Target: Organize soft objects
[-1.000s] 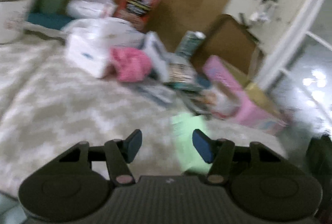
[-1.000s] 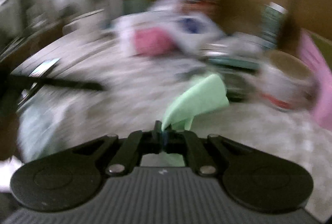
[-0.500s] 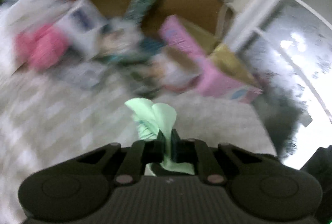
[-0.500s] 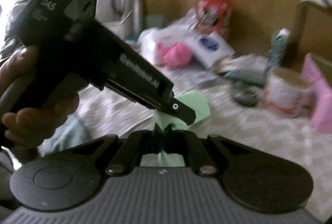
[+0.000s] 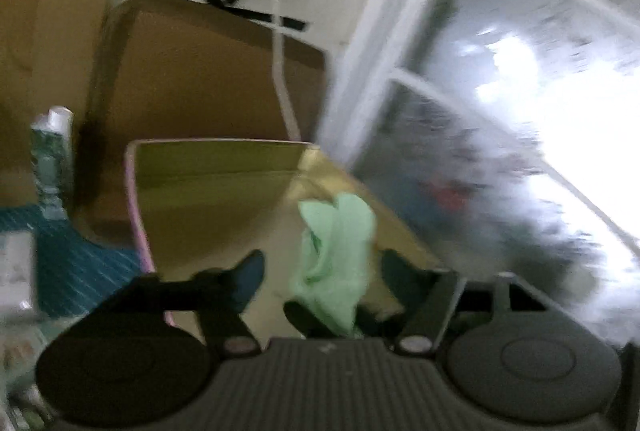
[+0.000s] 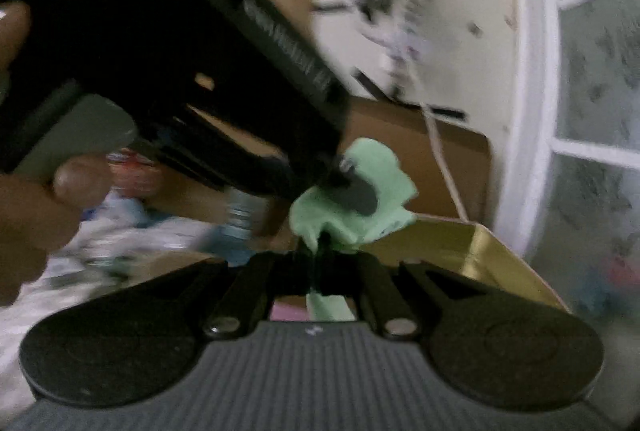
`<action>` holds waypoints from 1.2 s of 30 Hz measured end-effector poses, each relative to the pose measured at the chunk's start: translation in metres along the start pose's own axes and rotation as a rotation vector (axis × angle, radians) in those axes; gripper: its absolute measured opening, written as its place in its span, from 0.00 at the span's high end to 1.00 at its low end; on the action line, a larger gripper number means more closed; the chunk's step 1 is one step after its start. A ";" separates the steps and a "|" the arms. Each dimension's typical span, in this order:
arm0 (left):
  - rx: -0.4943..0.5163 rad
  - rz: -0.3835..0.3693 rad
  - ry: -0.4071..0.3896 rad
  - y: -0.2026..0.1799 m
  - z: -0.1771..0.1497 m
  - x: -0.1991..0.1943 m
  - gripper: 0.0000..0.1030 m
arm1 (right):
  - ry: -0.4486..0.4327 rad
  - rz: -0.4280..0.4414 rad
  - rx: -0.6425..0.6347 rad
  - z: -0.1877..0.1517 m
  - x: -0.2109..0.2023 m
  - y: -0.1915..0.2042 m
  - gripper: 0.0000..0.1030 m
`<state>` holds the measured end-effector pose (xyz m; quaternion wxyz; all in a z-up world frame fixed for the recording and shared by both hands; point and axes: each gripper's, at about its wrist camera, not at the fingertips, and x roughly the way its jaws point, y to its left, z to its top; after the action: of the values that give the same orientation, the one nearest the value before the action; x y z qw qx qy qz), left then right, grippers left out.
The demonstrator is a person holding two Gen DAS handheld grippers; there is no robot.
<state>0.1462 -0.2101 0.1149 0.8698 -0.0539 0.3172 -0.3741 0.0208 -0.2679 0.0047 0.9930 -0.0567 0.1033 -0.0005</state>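
Left wrist view looks down past the left tool into an open box with a pink outer rim and a yellowish inside. Its jaws stand well apart and are opening; the light green cloth hangs between them over the box, touching neither blue pad as far as the blurred picture shows. Left of the box lie a teal ribbed item and a tall green-and-white carton. Behind the box stands a brown cardboard panel, with a white cable running down the wall to it. To the right, a white door frame and bright, smeared glass.

Right wrist view shows the right tool with its jaws nearly together and just starting to open; the green cloth is still pinched between the pads, bunching up above them and trailing below. The left tool reaches in from the upper left, held in a person's hand, with one dark fingertip lying across the cloth. Beyond, the box's yellow corner sits at the right, and blurred clutter lies at the left.
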 end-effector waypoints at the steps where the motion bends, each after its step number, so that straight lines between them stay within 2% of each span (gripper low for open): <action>1: -0.010 0.025 0.017 0.001 -0.003 0.005 0.35 | 0.061 -0.031 -0.001 -0.002 0.016 -0.007 0.63; 3: -0.040 0.004 0.036 0.009 -0.016 0.003 0.35 | 0.161 -0.067 0.048 -0.006 0.036 -0.023 0.46; 4: -0.044 -0.009 0.028 0.018 -0.027 -0.008 0.35 | 0.175 -0.038 0.084 -0.009 0.035 -0.030 0.46; 5: -0.039 -0.002 0.011 0.024 -0.036 -0.018 0.35 | 0.158 -0.016 0.121 -0.013 0.027 -0.035 0.44; 7: -0.041 0.011 -0.014 0.040 -0.053 -0.046 0.34 | 0.114 -0.020 0.156 -0.018 0.009 -0.035 0.31; 11: -0.103 0.022 -0.057 0.082 -0.096 -0.108 0.34 | 0.044 -0.002 0.222 -0.023 -0.011 -0.031 0.31; 14: -0.155 0.159 -0.087 0.122 -0.131 -0.157 0.34 | -0.012 0.063 0.256 -0.008 -0.008 -0.020 0.31; 17: -0.210 0.295 -0.123 0.159 -0.157 -0.198 0.35 | -0.003 0.232 0.261 0.016 0.002 0.008 0.32; 19: -0.210 0.400 -0.148 0.176 -0.169 -0.218 0.35 | 0.017 0.337 0.212 0.027 0.010 0.042 0.32; 21: -0.221 0.443 -0.178 0.188 -0.176 -0.229 0.35 | 0.034 0.412 0.121 0.033 0.015 0.087 0.34; 23: -0.242 0.475 -0.200 0.199 -0.185 -0.233 0.35 | 0.046 0.481 0.008 0.037 0.021 0.129 0.41; 24: -0.259 0.478 -0.206 0.205 -0.189 -0.234 0.37 | 0.052 0.504 -0.058 0.038 0.026 0.153 0.51; 25: -0.296 0.451 -0.211 0.210 -0.190 -0.237 0.38 | 0.059 0.511 -0.117 0.037 0.031 0.173 0.56; 26: -0.315 0.420 -0.232 0.215 -0.191 -0.241 0.38 | 0.062 0.507 -0.170 0.036 0.037 0.191 0.57; 29: -0.329 0.396 -0.267 0.217 -0.191 -0.243 0.38 | 0.071 0.459 -0.295 0.031 0.058 0.229 0.58; 34: -0.351 0.369 -0.309 0.220 -0.196 -0.248 0.38 | 0.111 0.417 -0.409 0.018 0.082 0.256 0.58; 35: -0.356 0.367 -0.317 0.220 -0.197 -0.249 0.38 | 0.107 0.406 -0.422 0.016 0.084 0.258 0.64; 36: -0.362 0.364 -0.326 0.221 -0.198 -0.251 0.37 | 0.102 0.388 -0.427 0.015 0.082 0.257 0.75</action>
<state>0.0350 0.1479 0.0131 0.9383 -0.2096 0.2392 -0.1359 0.1014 -0.0115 -0.0270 0.9337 -0.2433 0.1596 0.2085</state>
